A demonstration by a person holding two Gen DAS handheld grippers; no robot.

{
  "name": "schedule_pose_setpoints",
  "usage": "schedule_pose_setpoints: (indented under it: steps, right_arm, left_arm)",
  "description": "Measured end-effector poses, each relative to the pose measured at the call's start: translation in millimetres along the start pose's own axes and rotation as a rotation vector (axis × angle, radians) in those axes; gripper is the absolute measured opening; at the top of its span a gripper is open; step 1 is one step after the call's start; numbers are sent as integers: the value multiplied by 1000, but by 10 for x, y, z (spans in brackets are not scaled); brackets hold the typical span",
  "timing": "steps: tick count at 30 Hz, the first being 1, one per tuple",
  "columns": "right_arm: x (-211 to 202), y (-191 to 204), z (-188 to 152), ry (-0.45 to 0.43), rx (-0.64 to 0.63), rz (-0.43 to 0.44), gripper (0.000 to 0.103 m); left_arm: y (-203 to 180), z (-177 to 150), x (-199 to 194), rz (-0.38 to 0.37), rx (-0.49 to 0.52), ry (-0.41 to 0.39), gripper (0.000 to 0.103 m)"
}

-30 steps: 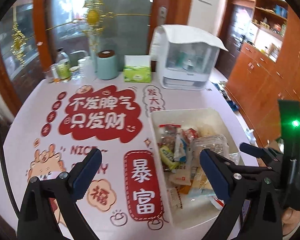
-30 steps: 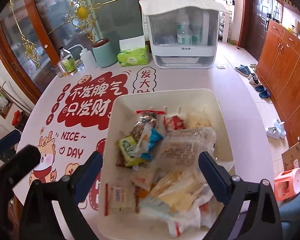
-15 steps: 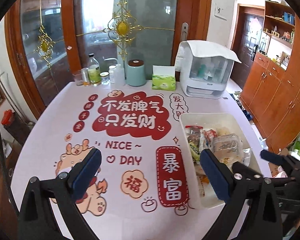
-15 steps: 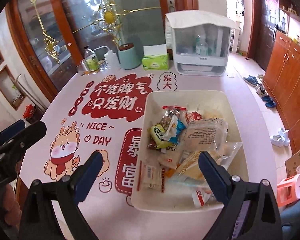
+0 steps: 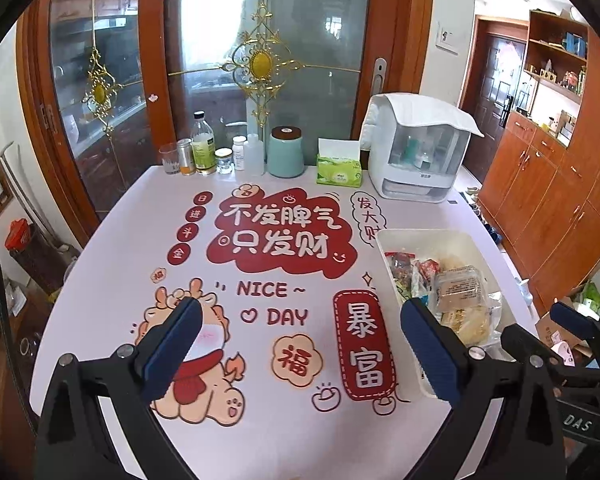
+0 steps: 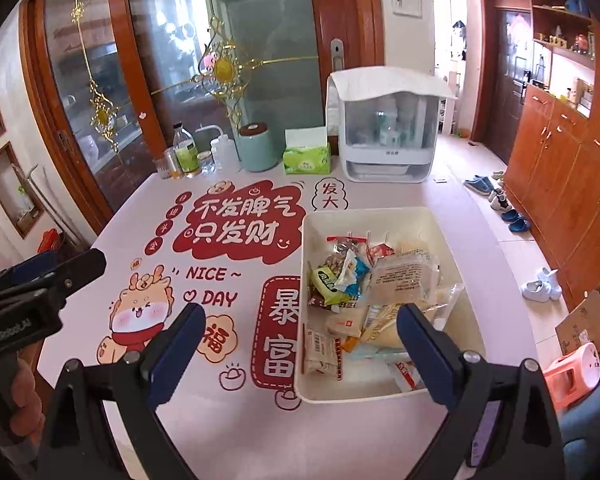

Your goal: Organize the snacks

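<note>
Snacks lie heaped in a white bin on the right side of the table, which carries a pink printed cloth; nothing from the pile sits outside the bin. Both grippers are spread wide and empty: the left gripper hangs over the bare cloth beside the bin, and the right gripper hangs above the bin's near left edge, clear of the packets. With everything apparently gathered in one container, the step in hand looks like either a last check or the start of sorting inside the bin. To do it well, I would bring the right gripper down over one packet lying on top, such as the green packet or the large clear pack, rather than digging into the heap. Thin wrappers are slippery and crush easily, so a light pinch on a sealed edge should serve better than a squeeze across the middle. The left gripper could steady the bin wall so it does not slide on the cloth.
</note>
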State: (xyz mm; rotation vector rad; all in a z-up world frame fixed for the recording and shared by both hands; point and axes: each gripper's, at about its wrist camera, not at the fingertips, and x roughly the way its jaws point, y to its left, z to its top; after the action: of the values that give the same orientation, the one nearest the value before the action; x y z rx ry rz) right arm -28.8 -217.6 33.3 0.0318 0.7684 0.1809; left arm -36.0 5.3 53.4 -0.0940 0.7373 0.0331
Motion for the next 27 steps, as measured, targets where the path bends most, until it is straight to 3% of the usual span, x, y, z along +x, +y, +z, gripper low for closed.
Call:
schedule_pose_setpoints:
  steps: [15, 27]
  right_arm:
    - [-231, 432, -77, -24, 27, -29, 97]
    - [-259, 487, -120, -17, 43, -75, 97]
  left_arm:
    - [242, -153, -193, 71, 5, 7, 102]
    - [81, -265, -220, 111, 45, 13, 102]
